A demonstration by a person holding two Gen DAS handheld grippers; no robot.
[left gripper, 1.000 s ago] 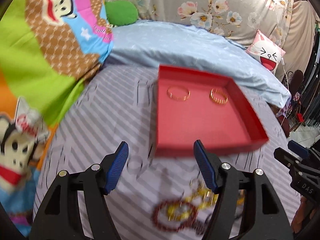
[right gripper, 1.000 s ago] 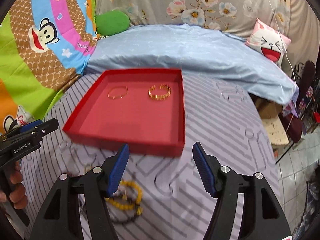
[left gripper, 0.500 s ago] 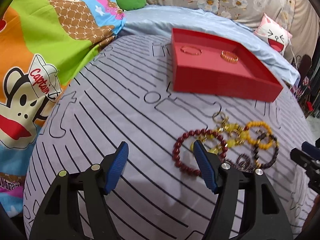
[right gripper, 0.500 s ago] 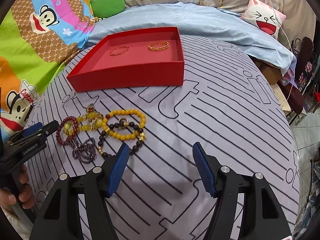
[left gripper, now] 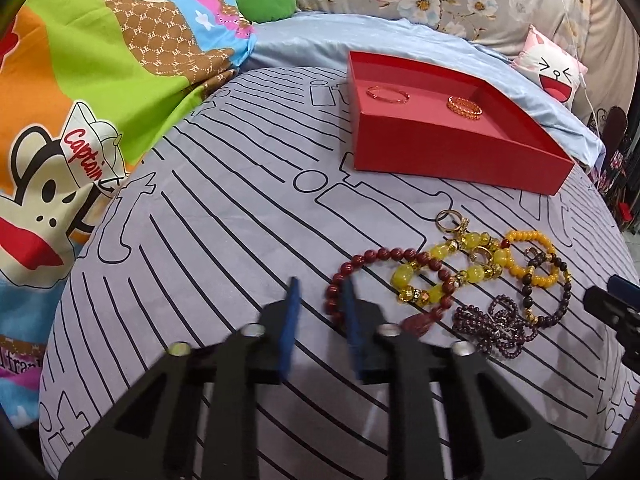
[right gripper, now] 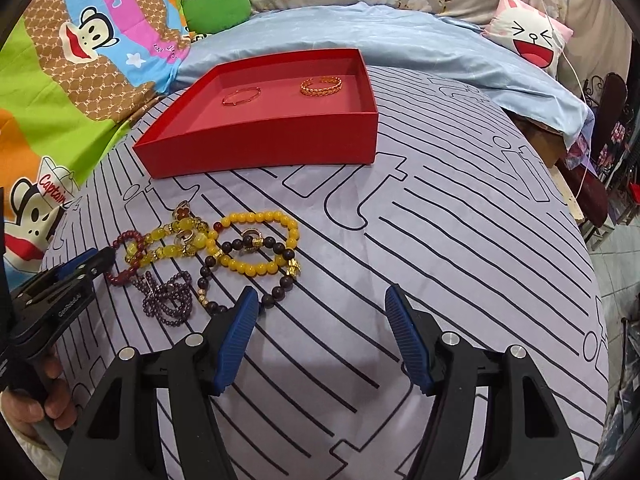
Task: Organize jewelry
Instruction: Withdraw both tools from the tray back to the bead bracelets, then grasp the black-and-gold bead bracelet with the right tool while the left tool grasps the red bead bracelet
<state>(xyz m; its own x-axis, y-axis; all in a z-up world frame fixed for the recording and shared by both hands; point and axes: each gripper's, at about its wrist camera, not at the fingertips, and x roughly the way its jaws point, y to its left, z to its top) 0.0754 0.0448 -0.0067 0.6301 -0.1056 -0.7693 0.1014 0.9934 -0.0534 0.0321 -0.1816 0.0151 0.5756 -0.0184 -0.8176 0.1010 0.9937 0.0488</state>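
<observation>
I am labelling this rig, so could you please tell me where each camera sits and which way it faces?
Left wrist: on the left gripper, low over the striped sheet, facing the bracelet pile and red tray; its narrowed fingers show.
Right wrist: on the right gripper, facing the same pile and tray; its open fingers, the left gripper and a hand show.
Shared: tray, bracelets.

I count one red tray (right gripper: 256,148) holding two gold bangles: one thin (right gripper: 241,95), one wide (right gripper: 321,84). On the sheet (right gripper: 460,240) I count five bead strands: dark red (left gripper: 360,264), yellow-green (left gripper: 440,272), amber (right gripper: 260,244), black (right gripper: 276,280), purple (right gripper: 170,300). Two grippers: left (left gripper: 320,312), right (right gripper: 320,332).
</observation>
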